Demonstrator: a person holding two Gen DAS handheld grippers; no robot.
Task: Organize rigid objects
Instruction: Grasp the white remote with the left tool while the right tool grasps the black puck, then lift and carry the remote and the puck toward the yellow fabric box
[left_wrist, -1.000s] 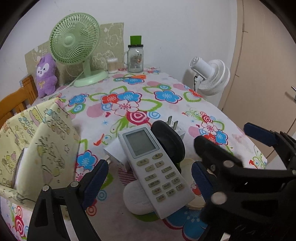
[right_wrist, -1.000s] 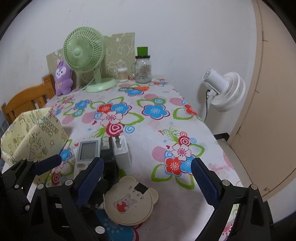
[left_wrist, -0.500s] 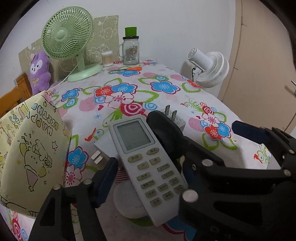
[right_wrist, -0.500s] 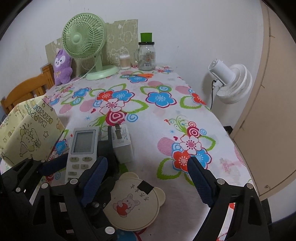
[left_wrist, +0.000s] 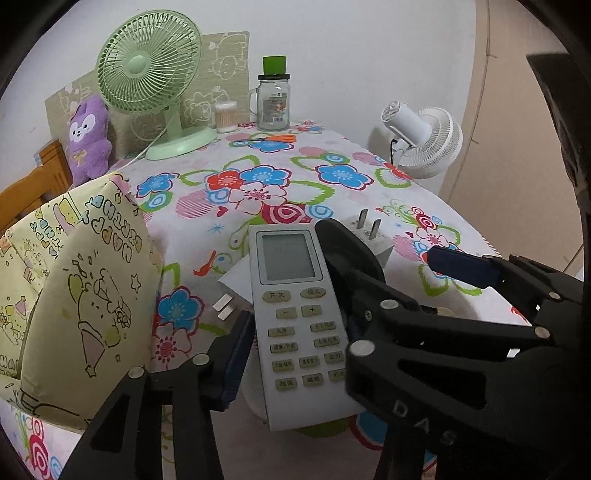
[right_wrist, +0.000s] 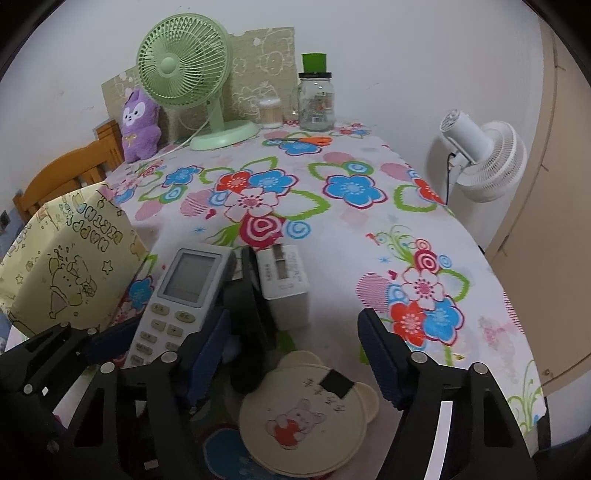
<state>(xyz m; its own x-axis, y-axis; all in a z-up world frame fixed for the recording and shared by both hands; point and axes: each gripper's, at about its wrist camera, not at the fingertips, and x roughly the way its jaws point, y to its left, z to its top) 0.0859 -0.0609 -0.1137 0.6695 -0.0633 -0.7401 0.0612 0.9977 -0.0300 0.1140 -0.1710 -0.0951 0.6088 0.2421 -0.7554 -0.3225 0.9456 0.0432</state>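
Left gripper (left_wrist: 295, 354): jaws closed onto the long edges of the white remote (left_wrist: 295, 314), blue pad on its left edge, the right pad hidden behind a black finger. Remote is lifted, screen end pointing far, near end over a round white object on the desk (right_wrist: 369, 236).

Right gripper (right_wrist: 295, 354): jaws wide apart, holding nothing, hovering over the bear-shaped coaster (right_wrist: 306, 417) at the near edge of the desk.

White charger (right_wrist: 284, 284) stands just right of the remote, prongs up, a black finger of the left gripper between them. In the left wrist view a second white adapter (left_wrist: 236, 288) lies under the remote's left side, its prongs pointing left.

Yellow printed bag (left_wrist: 74, 295) stands at the left desk edge, just left of the remote; narrow gap only.

Far desk edge is occupied: green fan (right_wrist: 192, 74), purple plush (right_wrist: 138, 122), cotton swab tub (right_wrist: 269, 112), glass jar (right_wrist: 316, 99), orange scissors (right_wrist: 306, 140) just in front.

Open room: the middle and right of the flowered cloth, from the charger to the right desk edge. White floor fan (right_wrist: 480, 158) stands beyond that edge.
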